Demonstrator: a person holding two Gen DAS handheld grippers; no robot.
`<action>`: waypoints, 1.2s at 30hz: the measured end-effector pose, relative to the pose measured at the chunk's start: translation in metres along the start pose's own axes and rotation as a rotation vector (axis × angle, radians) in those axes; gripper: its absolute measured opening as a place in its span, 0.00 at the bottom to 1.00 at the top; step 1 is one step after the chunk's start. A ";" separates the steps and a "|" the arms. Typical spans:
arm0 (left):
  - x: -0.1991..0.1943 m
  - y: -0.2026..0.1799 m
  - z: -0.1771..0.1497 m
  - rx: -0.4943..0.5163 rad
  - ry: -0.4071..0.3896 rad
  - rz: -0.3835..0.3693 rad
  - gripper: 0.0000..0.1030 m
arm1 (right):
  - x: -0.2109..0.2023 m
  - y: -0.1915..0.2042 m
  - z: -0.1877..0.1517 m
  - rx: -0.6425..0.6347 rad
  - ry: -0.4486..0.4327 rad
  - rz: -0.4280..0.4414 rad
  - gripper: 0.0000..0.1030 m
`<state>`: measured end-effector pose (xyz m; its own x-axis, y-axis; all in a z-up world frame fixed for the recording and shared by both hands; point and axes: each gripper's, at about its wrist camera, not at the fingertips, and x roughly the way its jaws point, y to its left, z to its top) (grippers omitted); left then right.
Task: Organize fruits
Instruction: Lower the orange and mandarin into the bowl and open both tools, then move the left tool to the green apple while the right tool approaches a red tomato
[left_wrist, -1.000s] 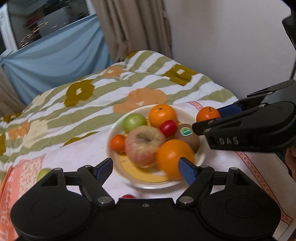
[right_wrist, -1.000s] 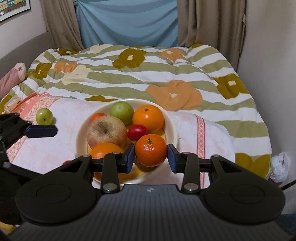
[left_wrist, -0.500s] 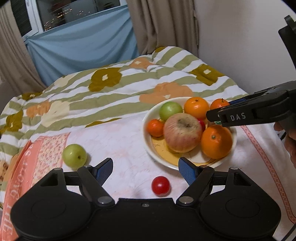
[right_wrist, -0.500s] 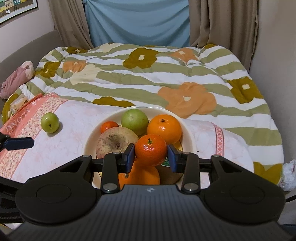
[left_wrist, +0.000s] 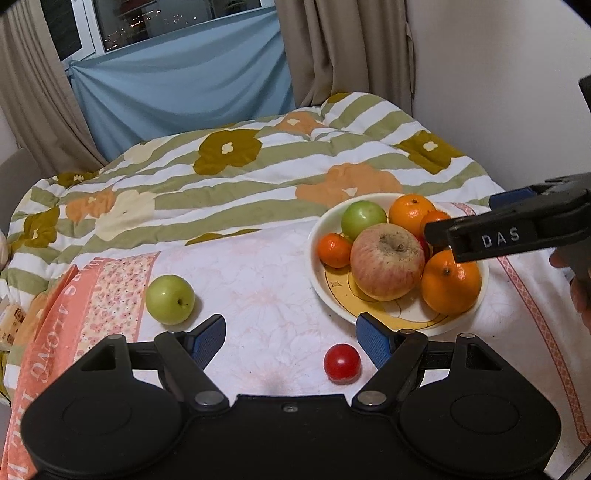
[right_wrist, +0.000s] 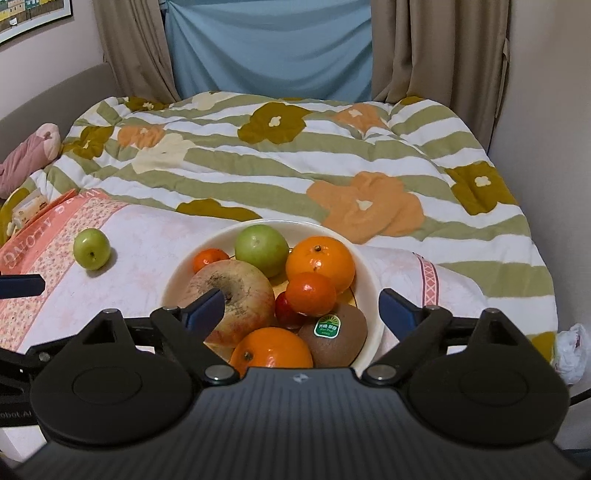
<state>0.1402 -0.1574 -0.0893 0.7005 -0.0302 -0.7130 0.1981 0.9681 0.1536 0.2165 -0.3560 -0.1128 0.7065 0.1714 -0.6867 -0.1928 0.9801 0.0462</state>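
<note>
A: Start at the right claw (right_wrist: 298, 302). What is it doing?

B: Its blue fingers (right_wrist: 396, 305) are spread wide with nothing between them. It hovers over the near side of the bowl (right_wrist: 369, 273). From the left wrist view it comes in from the right, its black arm crossing over the fruit.

A: And directly past it?

B: A small tangerine (right_wrist: 311, 294) sits on top of the pile, touching a large orange (right_wrist: 320, 263) behind it. A red tomato (right_wrist: 286, 310) is wedged just under the tangerine, beside a kiwi (right_wrist: 334, 334) with a green sticker. A big reddish apple (right_wrist: 236, 295) fills the left of the bowl, another orange (right_wrist: 271, 352) lies at the near edge, and a green apple (right_wrist: 261, 250) and a second small tangerine (right_wrist: 210, 259) sit at the back.

A: The left claw (left_wrist: 291, 336)?

B: Also spread apart and holding nothing. It is low over a pale pink floral cloth (left_wrist: 258, 280) laid on the bed. A cherry tomato (left_wrist: 342, 363) lies loose on that cloth, near the inner side of the claw's right finger (left_wrist: 373, 339), not touching it.

A: Anything else out of the bowl?

B: A green apple (left_wrist: 170, 299) rests on the cloth near its orange border, ahead of the claw's left finger and well apart from the bowl.

A: Further out?

B: A striped quilt (left_wrist: 258, 173) with big flowers covers the bed, then a blue sheet (left_wrist: 184, 85) hung between beige curtains (left_wrist: 343, 48).
</note>
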 end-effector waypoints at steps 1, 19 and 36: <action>-0.001 0.001 0.001 0.000 -0.002 0.001 0.80 | -0.002 0.001 0.000 0.001 -0.004 -0.001 1.00; -0.062 0.045 0.002 -0.036 -0.121 0.024 0.80 | -0.068 0.037 0.006 0.012 -0.087 -0.047 1.00; -0.068 0.122 -0.016 0.014 -0.126 0.020 1.00 | -0.098 0.105 -0.013 0.135 -0.056 -0.142 1.00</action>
<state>0.1057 -0.0336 -0.0325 0.7850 -0.0428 -0.6180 0.1921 0.9652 0.1773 0.1183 -0.2714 -0.0498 0.7575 0.0319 -0.6521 0.0020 0.9987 0.0512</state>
